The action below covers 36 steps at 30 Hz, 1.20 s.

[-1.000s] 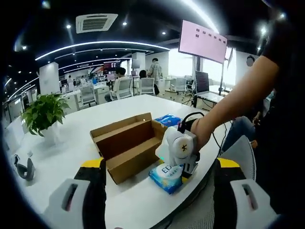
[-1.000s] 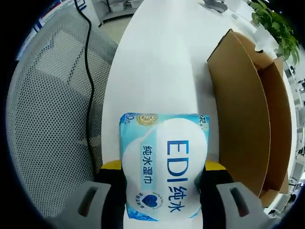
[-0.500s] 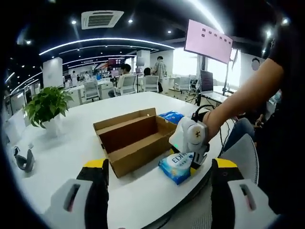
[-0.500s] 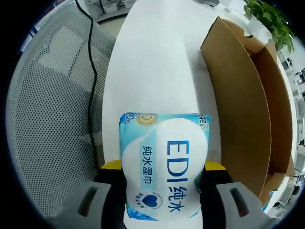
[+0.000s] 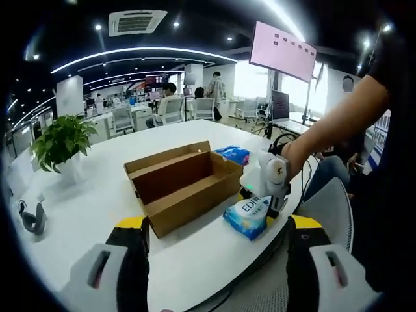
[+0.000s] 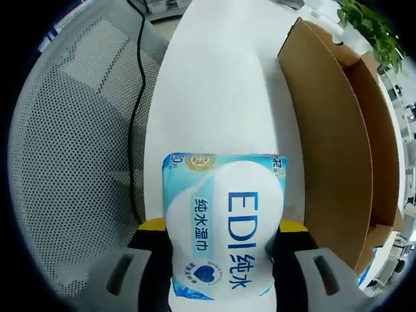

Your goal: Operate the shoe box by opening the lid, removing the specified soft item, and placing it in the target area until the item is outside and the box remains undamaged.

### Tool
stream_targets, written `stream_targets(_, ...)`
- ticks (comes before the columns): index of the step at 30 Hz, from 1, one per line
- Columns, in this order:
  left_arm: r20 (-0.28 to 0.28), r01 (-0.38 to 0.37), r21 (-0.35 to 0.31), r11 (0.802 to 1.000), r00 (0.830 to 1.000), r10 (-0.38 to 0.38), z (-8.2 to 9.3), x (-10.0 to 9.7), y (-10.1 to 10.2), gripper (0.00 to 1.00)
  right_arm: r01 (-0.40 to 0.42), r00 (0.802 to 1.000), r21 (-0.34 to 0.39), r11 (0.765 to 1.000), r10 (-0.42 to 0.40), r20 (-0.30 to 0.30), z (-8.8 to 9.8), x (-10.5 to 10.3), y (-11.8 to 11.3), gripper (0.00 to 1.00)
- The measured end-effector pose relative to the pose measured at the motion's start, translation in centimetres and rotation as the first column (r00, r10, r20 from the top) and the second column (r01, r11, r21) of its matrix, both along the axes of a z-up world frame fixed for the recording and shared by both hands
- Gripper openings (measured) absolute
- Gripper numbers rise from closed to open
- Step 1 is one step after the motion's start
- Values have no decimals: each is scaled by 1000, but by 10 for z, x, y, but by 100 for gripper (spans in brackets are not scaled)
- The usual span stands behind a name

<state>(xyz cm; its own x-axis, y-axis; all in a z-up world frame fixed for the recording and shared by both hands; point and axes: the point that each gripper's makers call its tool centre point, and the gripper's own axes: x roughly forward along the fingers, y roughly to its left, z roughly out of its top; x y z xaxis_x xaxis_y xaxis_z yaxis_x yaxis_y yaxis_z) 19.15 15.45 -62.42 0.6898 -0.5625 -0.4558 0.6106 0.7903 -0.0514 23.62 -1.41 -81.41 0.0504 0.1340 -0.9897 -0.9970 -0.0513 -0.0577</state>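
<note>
The soft blue-and-white pack of wet wipes sits low in the centre of my right gripper view, pinched between the yellow-tipped jaws of my right gripper, which press in on both its sides, so I am grasping it. In my left gripper view the same pack hangs right of centre under that right gripper, close above the near edge of the round white table and just beside the front corner of the open brown cardboard shoe box. I cannot tell whether the pack touches the tabletop. In my right gripper view the box's long side wall runs down the right of the frame, close to the pack's right edge, with a bare strip of white table stretching toward the top centre; the table's edge curves down the left of that strip, and past it lies a grey mesh chair seat with a black cable across it. My left gripper rises from the bottom of its view with its jaws spread wide apart and nothing between them. A second blue pack lies behind the box, and a green potted plant stands at the left.
</note>
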Motion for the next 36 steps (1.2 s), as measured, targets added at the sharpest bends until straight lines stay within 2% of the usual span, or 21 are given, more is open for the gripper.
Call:
stream_targets(4,-12,-4,24,1000,1000,5,-2,0,3,88,-1,1000,-9,1000,1,2,-1,1,-9,59)
stream_targets(13,-10,-8,22,1000,1000,9,-4,-2,2,87,26,1000,-13,1000,-26,5,-2,3,-31,59)
stream_targets(17,1,-18,28,999,1000,18,-3,-3,6,82,34,999,-19,999,-34,7,-2,4,-39,59)
stream_targets(21,4,-19,19,1000,1000,19,0,-2,6,81,37,999,-26,999,-37,8,-2,5,-48,59)
stream_targets(36,7,-32,25,999,999,32,0,1,9,81,72,997,-39,997,-71,8,-2,5,-70,59)
